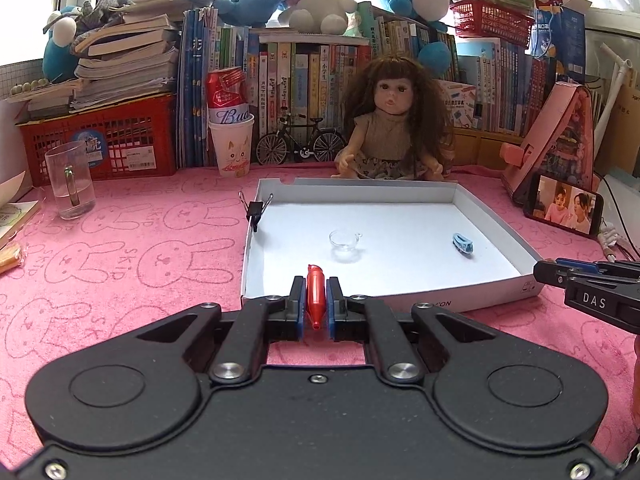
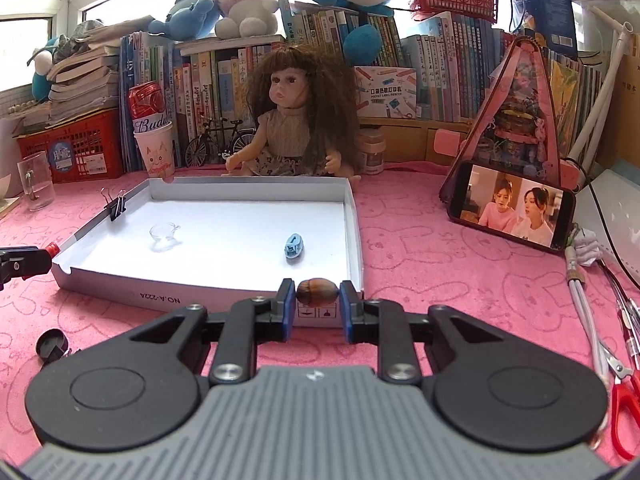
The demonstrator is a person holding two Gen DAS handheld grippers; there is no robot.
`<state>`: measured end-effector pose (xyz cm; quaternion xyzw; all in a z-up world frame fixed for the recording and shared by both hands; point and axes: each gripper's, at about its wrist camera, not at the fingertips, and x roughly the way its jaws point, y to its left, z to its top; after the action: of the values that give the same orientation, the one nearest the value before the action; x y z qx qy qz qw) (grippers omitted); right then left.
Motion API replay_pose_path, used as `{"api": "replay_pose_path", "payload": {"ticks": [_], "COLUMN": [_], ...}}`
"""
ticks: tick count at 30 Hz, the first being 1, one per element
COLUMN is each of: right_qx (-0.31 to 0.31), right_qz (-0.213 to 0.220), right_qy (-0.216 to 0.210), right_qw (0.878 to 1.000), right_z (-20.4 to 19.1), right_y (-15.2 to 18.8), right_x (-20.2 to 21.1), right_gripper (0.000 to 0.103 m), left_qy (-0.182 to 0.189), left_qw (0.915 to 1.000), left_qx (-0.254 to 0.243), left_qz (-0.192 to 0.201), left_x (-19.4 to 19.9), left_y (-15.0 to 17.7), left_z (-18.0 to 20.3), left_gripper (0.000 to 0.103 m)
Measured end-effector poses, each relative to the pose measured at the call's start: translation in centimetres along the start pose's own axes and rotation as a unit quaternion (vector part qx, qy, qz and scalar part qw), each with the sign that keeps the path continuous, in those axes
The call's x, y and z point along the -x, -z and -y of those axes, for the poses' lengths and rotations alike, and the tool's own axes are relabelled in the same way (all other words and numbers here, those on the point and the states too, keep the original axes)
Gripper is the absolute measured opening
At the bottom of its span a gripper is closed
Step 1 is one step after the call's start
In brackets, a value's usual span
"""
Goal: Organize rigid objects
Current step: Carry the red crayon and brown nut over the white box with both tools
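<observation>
- A clear glass mug with a handle (image 1: 71,184) stands upright at the far left of the bench, on the fuzzy pink cloth printed with rabbit outlines (image 1: 132,264).
- A small black round cap (image 2: 51,345) lies on that cloth, near the front left corner of the tray.
- The left claw (image 1: 316,307), matte black with blue pads, is closed on a glossy red plastic tube with a narrow nozzle (image 1: 314,296); the tube lies along the fingers, its far end over the tray's near edge.
- A black metal binder clip with wire handles (image 1: 255,209) is clamped on the left wall of the shallow white cardboard tray (image 1: 400,192).
- Inside the tray, on its smooth white floor, sits a tiny transparent cup with a loop handle (image 1: 344,239), left of centre.
- Well apart from it, toward the right side, rests a small pale blue ribbed plastic clip (image 1: 463,243).
- The right claw (image 2: 318,303), same black build with a grey ribbed body, is pressed against both ends of a brown, shiny, oval acorn-like nut (image 2: 318,291), held crosswise just at the tray's near right corner.
- A long-haired brown-wigged doll in a beige dress (image 1: 390,124) sits behind the tray.
- A smartphone playing a video (image 2: 510,210) leans to the right, touching a pink triangular case.
- Red-handled steel scissors (image 2: 622,408) lie at the far right edge.
</observation>
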<state>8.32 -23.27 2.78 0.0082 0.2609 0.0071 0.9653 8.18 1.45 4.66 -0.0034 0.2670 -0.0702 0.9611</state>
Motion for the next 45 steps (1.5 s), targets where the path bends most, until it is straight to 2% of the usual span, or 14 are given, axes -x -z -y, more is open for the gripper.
{"api": "replay_pose_path", "payload": {"ticks": [12,22,45], "right_qx": [-0.015,-0.009,-0.011], "right_qz": [-0.011,-0.029,-0.075], "right_qy": [-0.003,-0.002,-0.004], "right_qw": [1.0,1.0,0.997], "right_z": [-0.1,-0.5,-1.1], "right_y": [-1.9,-2.2,-2.5], "right_x": [-2.9,-5.2,-9.3], "right_gripper": [0.027,0.027,0.028], "left_qy": [-0.01,-0.017,-0.031], "left_qw": [0.9998,0.9995,0.9973], "left_qx": [0.014,0.007,0.014], "left_qz": [-0.011,-0.024,-0.064], "left_x": [-3.7,-6.7,-11.6], "left_y": [-1.9,-2.7,-2.3], "left_z": [-0.1,0.5,0.7], "left_gripper": [0.009,0.009,0.009]}}
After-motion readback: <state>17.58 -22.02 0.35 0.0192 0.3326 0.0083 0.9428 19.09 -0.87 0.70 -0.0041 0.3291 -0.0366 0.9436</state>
